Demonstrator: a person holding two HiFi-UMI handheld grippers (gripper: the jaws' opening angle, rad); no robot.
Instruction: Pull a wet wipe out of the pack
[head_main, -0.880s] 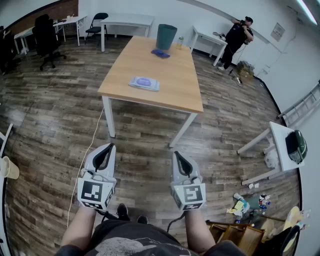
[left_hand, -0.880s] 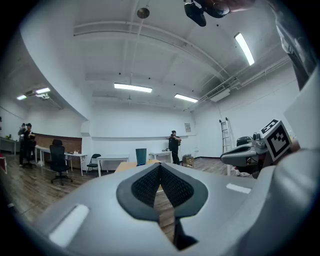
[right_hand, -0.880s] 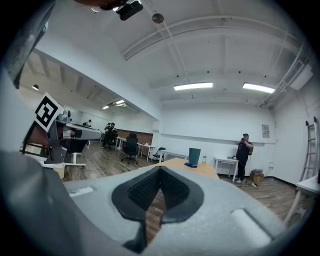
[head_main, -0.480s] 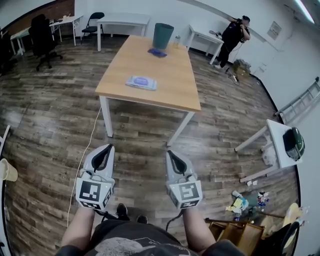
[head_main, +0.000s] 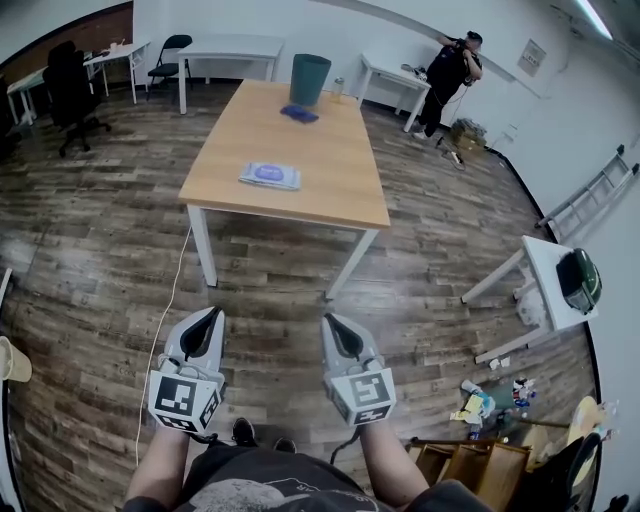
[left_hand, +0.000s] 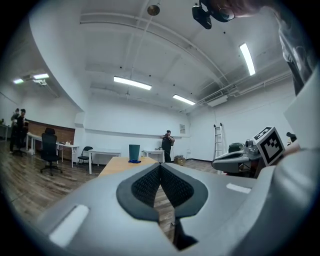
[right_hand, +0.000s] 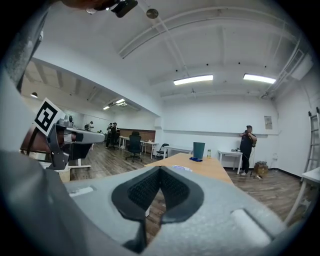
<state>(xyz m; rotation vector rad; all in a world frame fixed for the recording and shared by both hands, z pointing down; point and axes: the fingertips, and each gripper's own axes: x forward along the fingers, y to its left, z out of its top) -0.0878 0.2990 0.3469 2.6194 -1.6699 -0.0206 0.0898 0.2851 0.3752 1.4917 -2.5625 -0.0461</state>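
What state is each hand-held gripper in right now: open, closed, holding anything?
Left hand-held gripper: closed, nothing between the jaws.
Right hand-held gripper: closed, nothing between the jaws.

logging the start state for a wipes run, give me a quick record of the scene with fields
wipe pack: lies flat on the wooden table near its front edge, nothing touching it
left tool: shut, empty, over the floor short of the table
right tool: shut, empty, beside the left tool
far end of table: teal bin, blue cloth
task stage: not begun
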